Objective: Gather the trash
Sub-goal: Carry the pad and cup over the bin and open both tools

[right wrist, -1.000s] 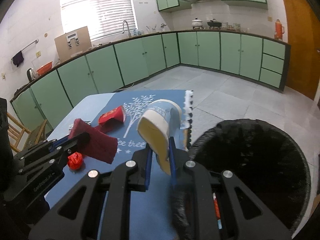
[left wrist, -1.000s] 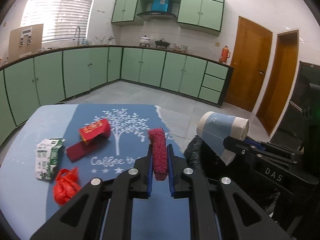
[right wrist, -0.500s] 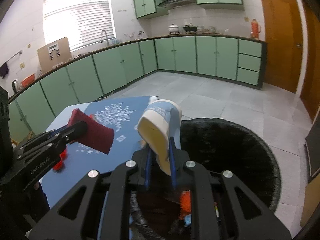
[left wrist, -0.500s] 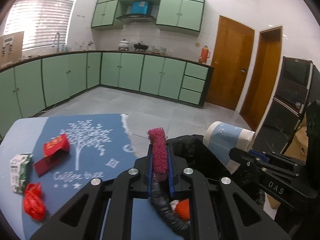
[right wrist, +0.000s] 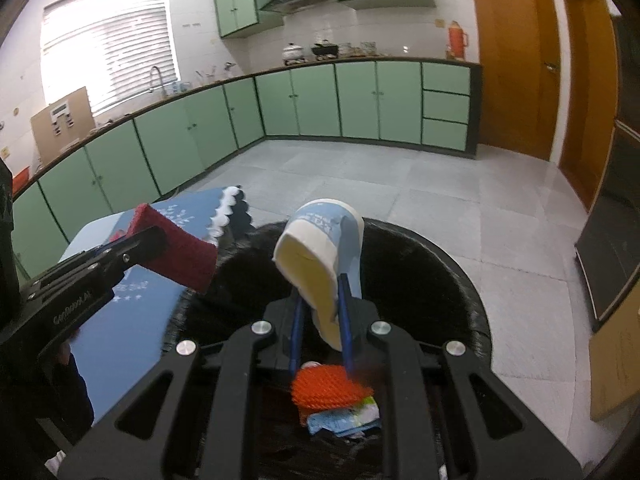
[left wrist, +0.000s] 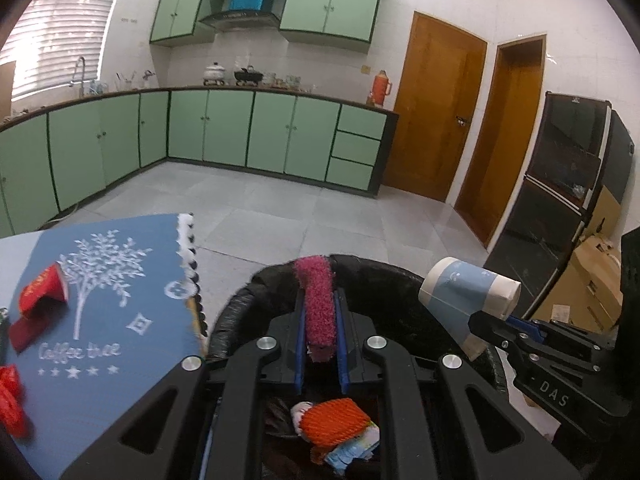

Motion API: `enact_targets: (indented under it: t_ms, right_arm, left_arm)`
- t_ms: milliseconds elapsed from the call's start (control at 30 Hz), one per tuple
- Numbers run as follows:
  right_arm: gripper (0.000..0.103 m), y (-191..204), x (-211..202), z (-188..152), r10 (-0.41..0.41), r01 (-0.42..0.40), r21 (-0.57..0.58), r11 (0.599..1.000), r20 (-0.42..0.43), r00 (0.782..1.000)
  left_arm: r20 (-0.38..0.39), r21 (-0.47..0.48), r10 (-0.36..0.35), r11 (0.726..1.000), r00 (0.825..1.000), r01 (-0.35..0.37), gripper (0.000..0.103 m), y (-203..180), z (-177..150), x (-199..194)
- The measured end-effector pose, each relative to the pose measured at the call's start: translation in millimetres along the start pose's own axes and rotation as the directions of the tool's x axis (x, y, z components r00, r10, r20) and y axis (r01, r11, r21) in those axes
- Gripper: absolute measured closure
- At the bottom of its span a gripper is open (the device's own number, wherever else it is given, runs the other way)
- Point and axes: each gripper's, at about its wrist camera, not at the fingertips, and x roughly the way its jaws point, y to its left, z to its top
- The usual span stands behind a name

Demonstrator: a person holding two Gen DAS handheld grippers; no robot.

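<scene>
My left gripper [left wrist: 320,312] is shut on a dark red fuzzy pad [left wrist: 318,304], held over the black-lined trash bin [left wrist: 380,276]; the pad also shows in the right wrist view [right wrist: 176,248]. My right gripper [right wrist: 320,300] is shut on a squashed blue-and-white paper cup [right wrist: 320,252], also over the bin [right wrist: 460,280]; the cup shows at the right of the left wrist view [left wrist: 468,296]. Inside the bin lie an orange net [left wrist: 334,420] and crumpled wrappers [right wrist: 344,416].
The blue tablecloth [left wrist: 120,320] is at the left, with a red packet [left wrist: 42,292] and a red net scrap [left wrist: 10,400] on it. Tiled floor, green cabinets and wooden doors lie beyond. A cardboard box [left wrist: 596,280] stands at the right.
Both grippers have moved right from above the table to over the bin, each still holding its item. The bin's contents have come into view.
</scene>
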Motion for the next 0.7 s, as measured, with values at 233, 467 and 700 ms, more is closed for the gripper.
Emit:
enact_targets:
  t_ms: [233, 467, 700]
  right_arm:
    - [0.086, -24.4, 9.3, -11.4, -0.040, 0.041, 0.035, 0.999, -0.028, 0.999]
    - [0.066, -32.1, 14.9, -20.6, -0.075, 0.077, 0.054, 0.996, -0.051, 0.996]
    - [0.014, -23.2, 7.9, -19.7, -0.097, 0.099, 0.078, 0.992, -0.020, 0.995]
  left_arm:
    - [-0.047, -0.004, -0.029, 1.000, 0.998, 0.029, 0.090, -11.2, -3.5, 18.9]
    - [-0.044, -0.022, -0.031, 0.999, 0.999, 0.031, 0.058, -2.3, -2.1, 14.3]
    - [-0.004, -0.050, 0.047, 0.998, 0.999, -0.048, 0.034, 30.9, 2.5, -13.7]
